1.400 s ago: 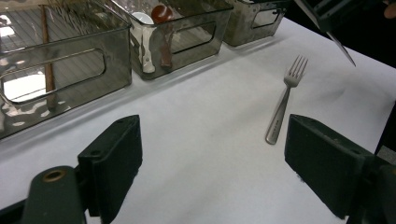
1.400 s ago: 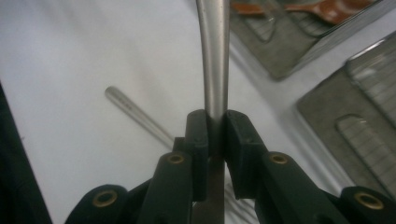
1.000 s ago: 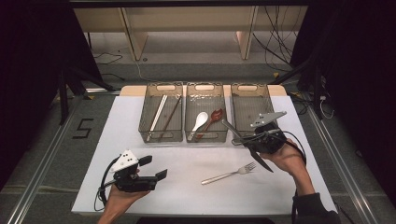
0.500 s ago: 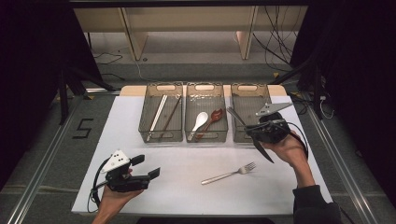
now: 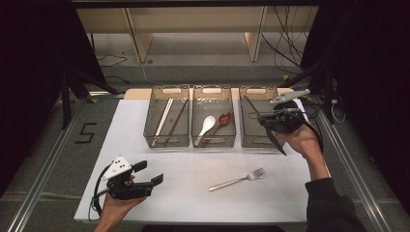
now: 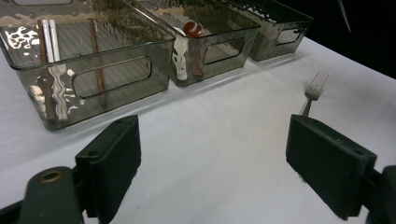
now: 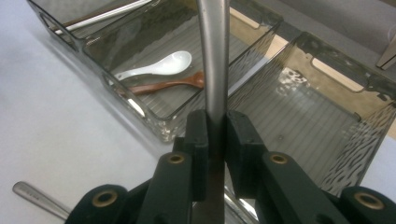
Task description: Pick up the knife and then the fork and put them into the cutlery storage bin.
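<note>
Steel knife (image 7: 213,56) clamped between jaws of right gripper (image 7: 215,135), pads pressed on handle, blade running up and away over right bin (image 7: 322,121). Right gripper view: flat grey metal close up, white spoon (image 7: 156,65) and brown spoon (image 7: 163,85) lying side by side in middle bin (image 7: 154,123); handle end of fork (image 7: 37,199) at lower left on white table (image 7: 60,135). High view: right gripper (image 5: 263,121) raised above near edge of right bin (image 5: 251,140), knife (image 5: 263,124) tilted, one end over the bin, other end pointing down toward table (image 5: 183,169); fork (image 5: 237,179) lying alone on the table in front of the bins, well apart from both grippers. Left bin (image 5: 167,137) with pale and dark chopsticks (image 5: 169,118). Left gripper (image 5: 147,174) held low at near left corner, jaws spread wide with nothing between. Left gripper view: both pads (image 6: 114,163) far apart over bare table, fork tines (image 6: 315,85) beyond the right pad, chopsticks (image 6: 46,42) seen through the bin wall. Writing: black "5" (image 5: 86,133) marked on the floor left of the table, readable in high view; no brand or label legible elsewhere.
</note>
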Demonstrator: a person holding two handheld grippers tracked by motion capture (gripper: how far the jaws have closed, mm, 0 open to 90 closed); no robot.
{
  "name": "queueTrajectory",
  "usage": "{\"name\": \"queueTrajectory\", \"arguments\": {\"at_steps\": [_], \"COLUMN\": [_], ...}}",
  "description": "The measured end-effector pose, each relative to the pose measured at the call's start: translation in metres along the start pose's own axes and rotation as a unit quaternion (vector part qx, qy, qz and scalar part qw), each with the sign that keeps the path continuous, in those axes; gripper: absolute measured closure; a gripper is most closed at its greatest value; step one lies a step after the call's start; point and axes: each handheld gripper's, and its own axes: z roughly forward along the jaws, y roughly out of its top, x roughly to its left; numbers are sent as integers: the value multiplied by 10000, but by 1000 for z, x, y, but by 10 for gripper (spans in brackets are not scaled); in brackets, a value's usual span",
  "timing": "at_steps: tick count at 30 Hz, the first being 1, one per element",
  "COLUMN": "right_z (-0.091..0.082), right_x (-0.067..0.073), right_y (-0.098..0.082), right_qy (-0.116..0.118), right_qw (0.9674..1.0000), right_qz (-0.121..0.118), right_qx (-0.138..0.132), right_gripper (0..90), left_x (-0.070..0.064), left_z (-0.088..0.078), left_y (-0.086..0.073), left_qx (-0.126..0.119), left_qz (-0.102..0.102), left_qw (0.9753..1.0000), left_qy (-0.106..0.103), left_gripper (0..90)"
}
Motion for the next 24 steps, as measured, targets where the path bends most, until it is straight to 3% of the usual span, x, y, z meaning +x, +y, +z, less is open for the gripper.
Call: {"name": "queueTrajectory", "arguments": {"at_steps": [12,24], "right_z": [7,23], "right_x": [-18,-38], "right_y": [22,23], "right_qy": [-338,-584], "right_qw": [9993,9977], "right_qz": [-12,202], "right_qx": [-155,-270], "right_gripper": [803,802], "left_x": [0,-1], "left_z": [1,2], "left_y": [0,-1], "left_qx": [20,49], "left_qz": [-9,-3], "left_qw": [10000,10000], "left_qy": [-31,-59], "left_gripper": [178,178]}}
